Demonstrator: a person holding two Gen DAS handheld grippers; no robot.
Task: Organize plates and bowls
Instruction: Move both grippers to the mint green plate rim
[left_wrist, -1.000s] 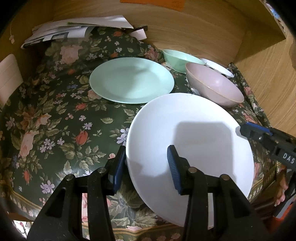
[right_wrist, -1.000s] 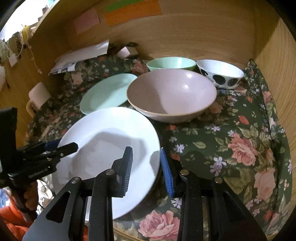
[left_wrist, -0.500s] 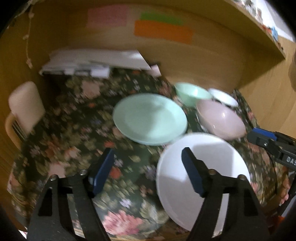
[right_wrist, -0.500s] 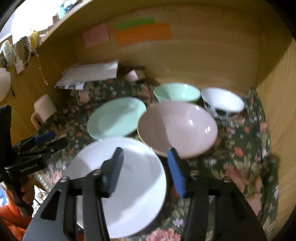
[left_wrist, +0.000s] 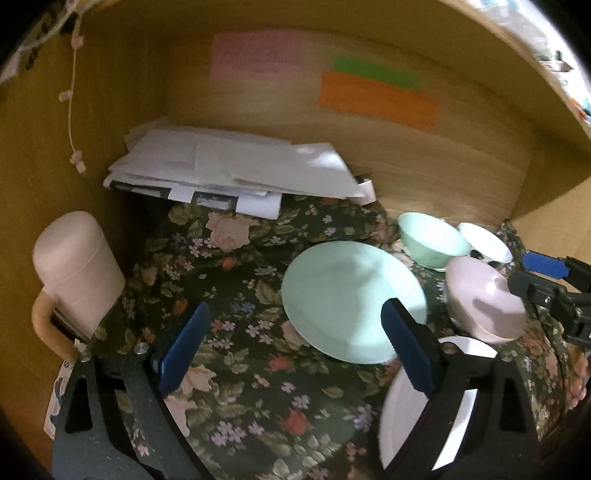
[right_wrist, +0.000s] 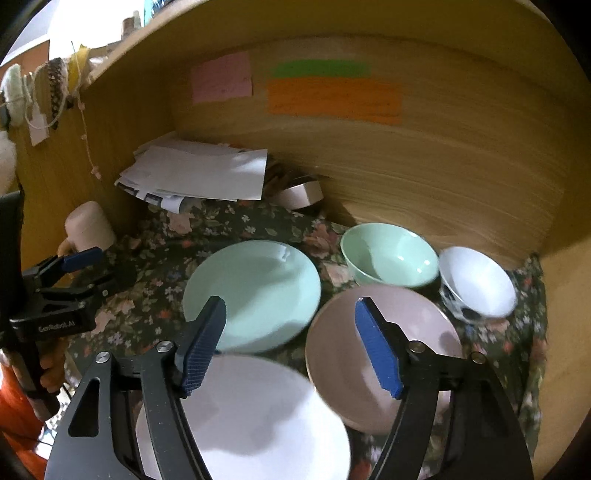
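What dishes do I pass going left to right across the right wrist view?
Green plate → pink bowl → white bowl. The white plate and the green bowl overlap these in left-right position, so I leave them out.

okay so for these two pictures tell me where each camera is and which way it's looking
Left wrist: rides the left gripper, angled down at the green plate and papers; own open jaws show, right gripper at the right edge.
Right wrist: rides the right gripper, angled down at the pink bowl and white plate; own open jaws show, left gripper at left.
Shared: plates, bowls, floral cloth.
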